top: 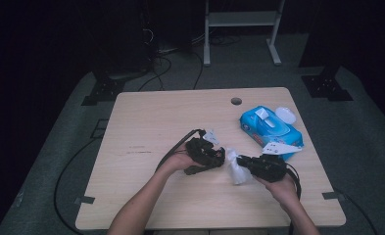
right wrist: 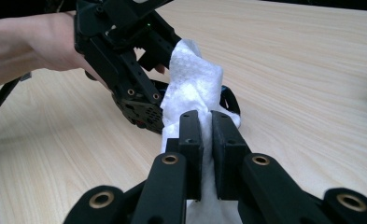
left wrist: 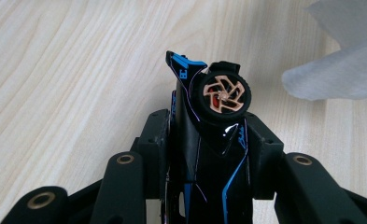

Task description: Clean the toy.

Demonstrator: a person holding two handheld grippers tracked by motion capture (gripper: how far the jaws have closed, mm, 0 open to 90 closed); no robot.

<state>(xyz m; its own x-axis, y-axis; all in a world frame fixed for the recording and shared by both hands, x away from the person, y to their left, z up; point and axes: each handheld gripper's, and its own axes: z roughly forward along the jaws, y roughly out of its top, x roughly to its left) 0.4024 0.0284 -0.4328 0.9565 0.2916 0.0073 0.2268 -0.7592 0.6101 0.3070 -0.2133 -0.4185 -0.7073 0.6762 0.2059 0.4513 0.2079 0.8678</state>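
Two black jaws of the left gripper [left wrist: 212, 135] rise from six o'clock and clamp a glossy black toy car [left wrist: 209, 158] with blue stripes, nose pointing to twelve o'clock. A black wheel [left wrist: 222, 92] with copper spokes faces the camera at centre. A white wipe [left wrist: 340, 70] hangs at two o'clock above the pale wooden table [left wrist: 69, 84].

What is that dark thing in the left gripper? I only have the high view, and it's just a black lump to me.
Observer: A black toy car with blue lines, clamped between the jaws of the left gripper.
Operator: Has it got wheels?
Observer: One faces the camera, a black wheel with copper spokes.
Operator: And the white scrap?
Observer: A wipe, pinched in the right gripper, whose jaws are nearly together.
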